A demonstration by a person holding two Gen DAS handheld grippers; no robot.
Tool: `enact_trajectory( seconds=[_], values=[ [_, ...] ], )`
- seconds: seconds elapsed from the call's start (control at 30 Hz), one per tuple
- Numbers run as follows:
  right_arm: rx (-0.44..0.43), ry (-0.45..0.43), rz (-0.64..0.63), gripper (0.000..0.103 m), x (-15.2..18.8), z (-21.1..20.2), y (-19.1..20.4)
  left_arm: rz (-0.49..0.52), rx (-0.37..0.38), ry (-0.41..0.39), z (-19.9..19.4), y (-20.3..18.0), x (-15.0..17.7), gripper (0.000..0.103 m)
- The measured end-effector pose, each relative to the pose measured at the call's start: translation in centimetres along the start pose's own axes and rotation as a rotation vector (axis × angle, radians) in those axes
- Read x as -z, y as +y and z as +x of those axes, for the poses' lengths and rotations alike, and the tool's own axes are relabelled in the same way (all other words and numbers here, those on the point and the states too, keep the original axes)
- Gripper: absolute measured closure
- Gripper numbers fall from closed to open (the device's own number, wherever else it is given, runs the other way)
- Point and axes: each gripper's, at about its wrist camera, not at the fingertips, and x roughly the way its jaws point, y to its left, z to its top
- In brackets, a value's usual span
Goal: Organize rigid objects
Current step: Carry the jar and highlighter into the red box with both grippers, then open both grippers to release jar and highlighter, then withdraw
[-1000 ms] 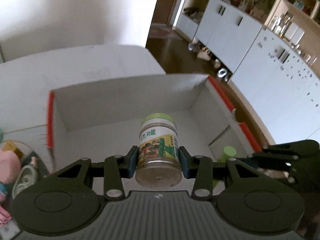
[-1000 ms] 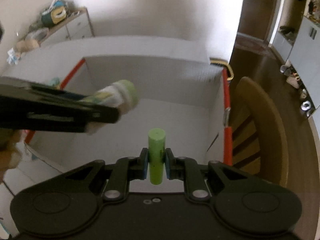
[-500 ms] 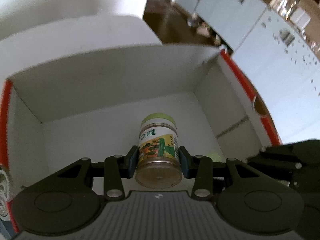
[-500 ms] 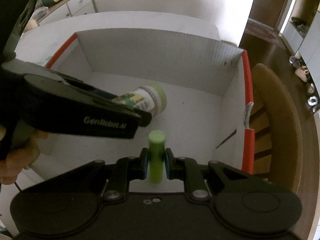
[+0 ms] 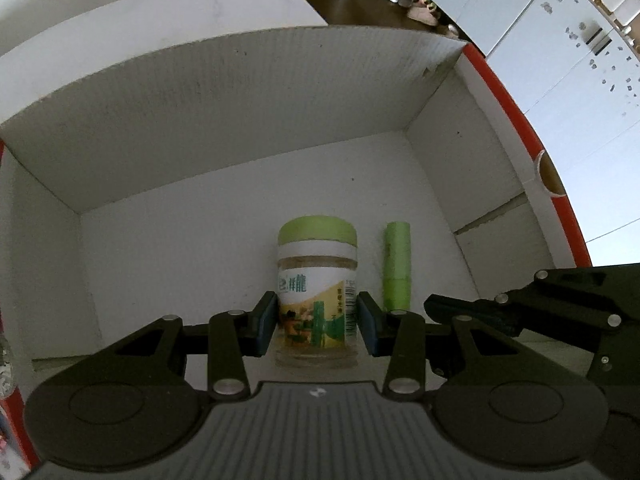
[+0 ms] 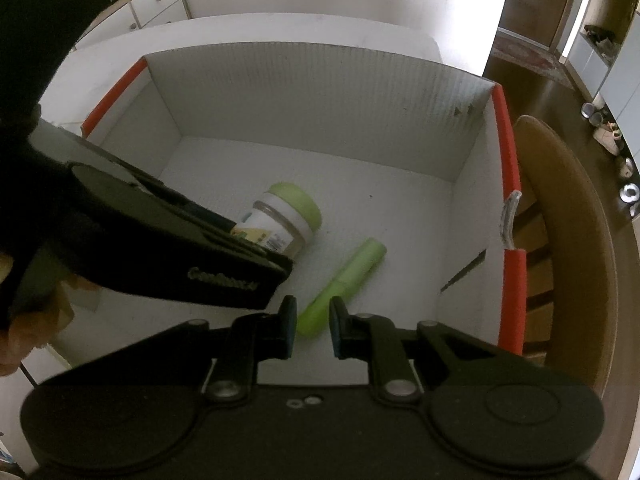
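Note:
A white cardboard box (image 5: 240, 100) with red rim strips fills both views. My left gripper (image 5: 317, 320) is down inside it, shut on a clear jar (image 5: 316, 292) with a green lid and a printed label. In the right wrist view the jar (image 6: 288, 216) points its lid toward the far right corner. A light green tube (image 5: 396, 268) lies flat on the box floor just right of the jar. My right gripper (image 6: 311, 320) is open. The near end of the green tube (image 6: 344, 280) lies loose between and below its pads, slanting away to the right.
The box (image 6: 320, 88) rests on a white table (image 6: 280, 28). A wooden chair back (image 6: 560, 240) stands close to the box's right wall. White cabinets (image 5: 560, 60) line the far side of the room. A hand (image 6: 24, 332) holds the left gripper.
Both grippers have dropped into the box. The right gripper let go of the green tube, which now lies on the floor. The jar is lower, still held.

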Motion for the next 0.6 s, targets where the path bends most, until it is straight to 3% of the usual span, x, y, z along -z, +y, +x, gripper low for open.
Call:
enact_trajectory(
  seconds=[0.17, 0.3, 0.6],
  values=[
    [0.002, -0.008, -0.005, 0.086, 0.1, -0.3, -0.1, 0.018, -0.022, -0.018, -0.9, -0.3, 0.0, 0.059],
    [-0.001, -0.019, 0.005, 0.083, 0.0, -0.4, 0.0, 0.03, -0.046, -0.06, -2.0, -0.4, 0.5, 0.043],
    [-0.009, -0.077, 0.018, 0.075, 0.2, -2.4, 0.2, 0.028, -0.053, -0.148, -5.3, -0.2, 2.1, 0.042]
  ],
)
